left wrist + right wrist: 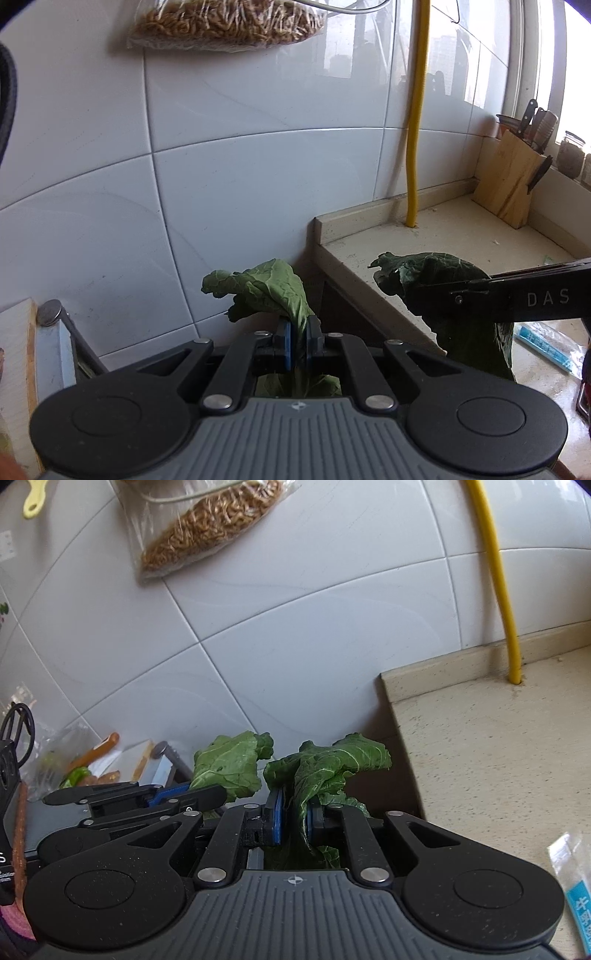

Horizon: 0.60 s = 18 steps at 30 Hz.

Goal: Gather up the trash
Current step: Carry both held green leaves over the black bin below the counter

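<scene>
Both grippers are clamped on greens, held up in the air. The left gripper (299, 341) is pinched onto a limp leaf (264, 286); the right gripper (295, 821) is closed on a darker leaf (332, 766). Each is caught only by a thin stalk, so a slip or tear could easily be caused by a quick swing. The drop would probably end up in the gap beside the counter (498, 757), by the tiled wall (240, 184). A plastic wrapper (576, 886) is left on the counter.

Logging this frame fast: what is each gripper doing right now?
Left gripper: shut on a green leaf.
Right gripper: shut on another green leaf.
</scene>
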Each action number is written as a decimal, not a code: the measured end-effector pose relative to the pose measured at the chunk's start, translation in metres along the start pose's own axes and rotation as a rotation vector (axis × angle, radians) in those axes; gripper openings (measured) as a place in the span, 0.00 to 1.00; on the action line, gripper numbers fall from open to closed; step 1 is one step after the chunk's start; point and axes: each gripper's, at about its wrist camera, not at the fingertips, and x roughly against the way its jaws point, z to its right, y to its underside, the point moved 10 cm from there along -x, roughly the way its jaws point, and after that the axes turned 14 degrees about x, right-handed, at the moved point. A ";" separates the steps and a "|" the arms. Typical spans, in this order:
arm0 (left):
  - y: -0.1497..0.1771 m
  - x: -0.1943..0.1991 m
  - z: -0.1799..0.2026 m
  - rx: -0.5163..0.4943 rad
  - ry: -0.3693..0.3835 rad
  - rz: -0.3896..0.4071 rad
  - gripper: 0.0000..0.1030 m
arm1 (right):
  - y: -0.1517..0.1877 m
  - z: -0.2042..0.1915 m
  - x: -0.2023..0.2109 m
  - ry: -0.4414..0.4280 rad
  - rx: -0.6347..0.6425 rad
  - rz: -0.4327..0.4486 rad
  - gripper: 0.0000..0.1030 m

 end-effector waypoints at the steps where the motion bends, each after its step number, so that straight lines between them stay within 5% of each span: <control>1: 0.000 -0.001 -0.002 0.002 -0.003 -0.003 0.05 | 0.000 -0.001 -0.002 -0.003 0.000 -0.004 0.16; 18: 0.007 -0.016 -0.019 0.017 -0.035 -0.046 0.05 | 0.005 -0.005 -0.028 -0.040 -0.009 -0.055 0.18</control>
